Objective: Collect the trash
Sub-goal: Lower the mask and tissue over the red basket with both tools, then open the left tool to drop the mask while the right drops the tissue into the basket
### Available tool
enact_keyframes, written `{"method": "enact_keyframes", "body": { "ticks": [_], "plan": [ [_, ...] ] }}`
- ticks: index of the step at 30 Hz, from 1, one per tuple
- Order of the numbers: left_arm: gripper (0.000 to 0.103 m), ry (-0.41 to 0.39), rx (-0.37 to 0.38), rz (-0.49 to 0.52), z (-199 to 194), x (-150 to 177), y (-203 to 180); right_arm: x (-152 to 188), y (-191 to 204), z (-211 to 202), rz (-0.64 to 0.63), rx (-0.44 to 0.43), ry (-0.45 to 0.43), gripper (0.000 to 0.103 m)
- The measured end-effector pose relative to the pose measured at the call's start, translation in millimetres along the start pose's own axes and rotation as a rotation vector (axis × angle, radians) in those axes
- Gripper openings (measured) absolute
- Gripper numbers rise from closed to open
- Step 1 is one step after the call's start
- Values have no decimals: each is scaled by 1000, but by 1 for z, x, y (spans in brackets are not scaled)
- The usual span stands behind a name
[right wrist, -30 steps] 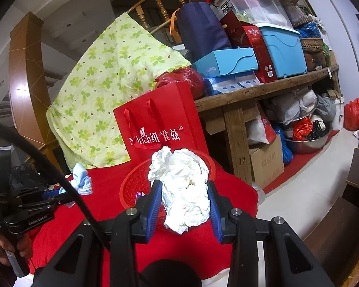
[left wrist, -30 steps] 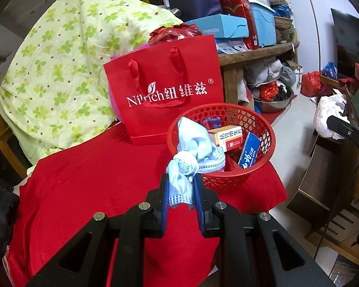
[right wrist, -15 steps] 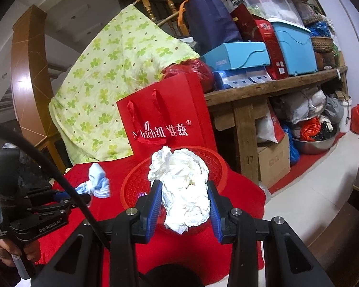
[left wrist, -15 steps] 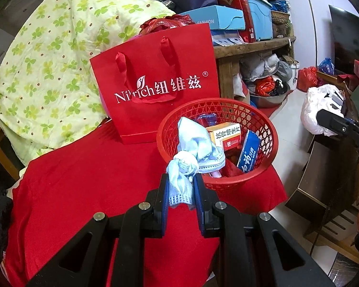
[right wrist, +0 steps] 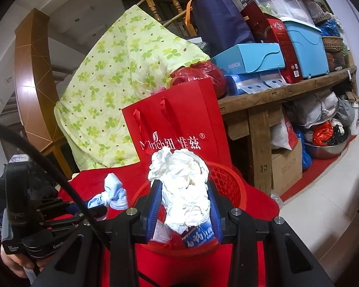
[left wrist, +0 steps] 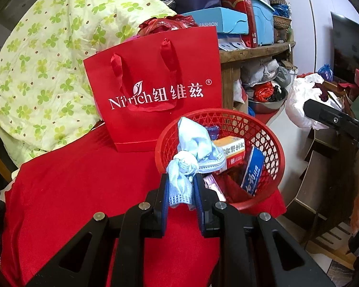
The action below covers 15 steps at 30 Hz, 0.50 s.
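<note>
My left gripper (left wrist: 181, 192) is shut on a crumpled light blue face mask (left wrist: 191, 153), held just at the near rim of a red mesh basket (left wrist: 272, 148) on the red tablecloth. Inside the basket lie a white and orange box (left wrist: 233, 151) and a blue box (left wrist: 252, 171). My right gripper (right wrist: 183, 209) is shut on a wad of white tissue paper (right wrist: 182, 186), hanging over the basket's (right wrist: 229, 179) near side. From the right wrist view the left gripper (right wrist: 100, 209) with the mask (right wrist: 112, 192) shows at lower left.
A red paper gift bag (left wrist: 153, 88) stands behind the basket. A green flowered quilt (left wrist: 43, 59) drapes at left. A wooden shelf (right wrist: 282, 91) loaded with boxes lies to the right, with bags and a metal bowl (right wrist: 328, 148) on the floor beneath.
Both grippers have moved closer to the red basket, which now looks larger and nearer. The mask and the tissue stay clamped as before.
</note>
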<state>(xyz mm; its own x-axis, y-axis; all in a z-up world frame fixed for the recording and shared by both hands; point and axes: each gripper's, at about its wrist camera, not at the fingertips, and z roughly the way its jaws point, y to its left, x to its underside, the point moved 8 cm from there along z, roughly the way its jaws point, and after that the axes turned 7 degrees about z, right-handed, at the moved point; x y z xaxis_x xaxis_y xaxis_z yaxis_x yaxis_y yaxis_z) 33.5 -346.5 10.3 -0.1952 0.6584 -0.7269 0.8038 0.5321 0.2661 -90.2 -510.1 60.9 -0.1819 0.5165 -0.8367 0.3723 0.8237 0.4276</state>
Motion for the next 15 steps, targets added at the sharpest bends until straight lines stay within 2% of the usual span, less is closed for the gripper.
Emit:
{"method": "enact_keyframes", "body": {
  "ticks": [8,15],
  "plan": [
    [22,-16,67,-40,21,-17,10,-15,12,16,0,-24,-12,39],
    [22,-33,118,-67,39,-27,10,-21,7,40,53,-32,10,39]
  ]
}}
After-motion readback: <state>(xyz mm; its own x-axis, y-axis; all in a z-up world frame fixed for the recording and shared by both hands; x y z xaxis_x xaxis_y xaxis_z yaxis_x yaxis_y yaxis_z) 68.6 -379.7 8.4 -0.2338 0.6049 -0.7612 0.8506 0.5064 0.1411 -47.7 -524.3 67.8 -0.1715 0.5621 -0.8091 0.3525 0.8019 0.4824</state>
